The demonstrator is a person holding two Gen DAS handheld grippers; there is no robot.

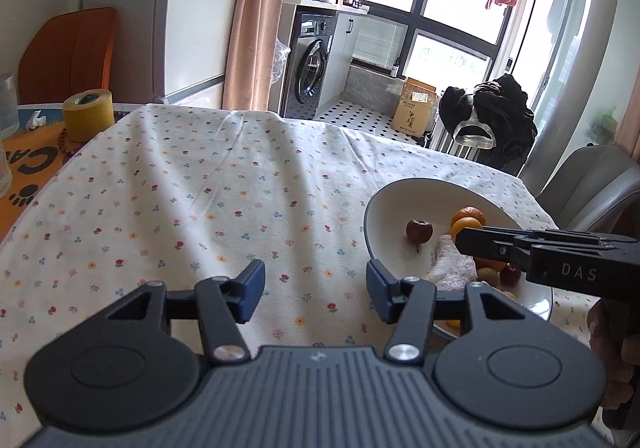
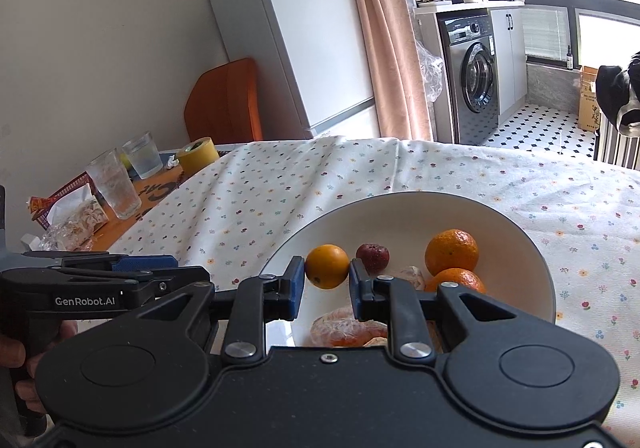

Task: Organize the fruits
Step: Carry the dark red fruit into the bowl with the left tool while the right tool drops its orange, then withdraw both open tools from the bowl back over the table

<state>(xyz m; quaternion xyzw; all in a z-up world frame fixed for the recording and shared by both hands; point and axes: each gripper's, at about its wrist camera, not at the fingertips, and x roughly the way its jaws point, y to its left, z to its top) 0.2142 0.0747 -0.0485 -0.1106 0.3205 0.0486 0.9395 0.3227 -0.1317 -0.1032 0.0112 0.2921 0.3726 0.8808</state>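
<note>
While the right tongs (image 2: 327,279) were clamped on a small orange (image 2: 327,266), both blue pads touching its sides, the fruit was held over the white bowl (image 2: 532,264). Inside the bowl lay a dark red fruit (image 2: 373,257), two larger oranges (image 2: 451,252) toward its right side, and wrapped items near its front edge. The left tongs (image 1: 316,290) stood apart and empty, just left of the bowl, above the flowered cloth (image 1: 180,188) on the tabletop. A yellow tape roll (image 1: 88,114) stood well beyond the bowl, at the far left
</note>
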